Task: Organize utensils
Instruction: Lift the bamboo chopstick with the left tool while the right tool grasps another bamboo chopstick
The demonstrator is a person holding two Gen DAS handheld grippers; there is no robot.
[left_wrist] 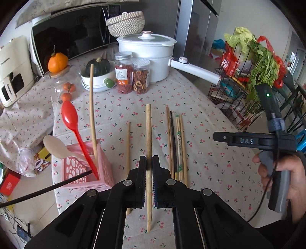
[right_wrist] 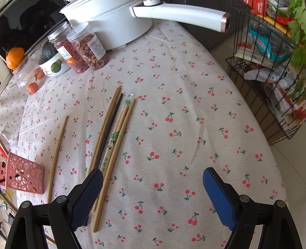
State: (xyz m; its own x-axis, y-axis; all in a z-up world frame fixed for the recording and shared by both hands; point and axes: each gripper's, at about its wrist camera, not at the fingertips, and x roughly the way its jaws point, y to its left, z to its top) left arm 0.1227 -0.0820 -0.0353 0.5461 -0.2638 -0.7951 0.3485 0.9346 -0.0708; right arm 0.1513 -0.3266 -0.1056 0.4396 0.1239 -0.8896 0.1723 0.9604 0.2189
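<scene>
My left gripper (left_wrist: 149,160) is shut on a wooden chopstick (left_wrist: 148,134), held lengthwise above the cherry-print tablecloth (left_wrist: 200,153). To its left a pink perforated basket (left_wrist: 84,170) holds a red spoon (left_wrist: 69,116), a wooden spoon (left_wrist: 55,146), a tall wooden chopstick (left_wrist: 92,107) and a black chopstick (left_wrist: 45,189). One chopstick (right_wrist: 57,153) lies alone on the cloth. A bundle of several chopsticks (right_wrist: 112,138), one black and one in a printed wrapper, lies beside my right gripper's left finger. My right gripper (right_wrist: 153,177) stands open over bare cloth with nothing between its fingers.
At the back stand a white pot (left_wrist: 147,55) with a long handle (right_wrist: 179,14), two jars (left_wrist: 132,76), a bowl with a squash (left_wrist: 97,76), small oranges (left_wrist: 67,92) and a microwave (left_wrist: 70,36). A wire rack of groceries (right_wrist: 267,76) stands off the table's right edge.
</scene>
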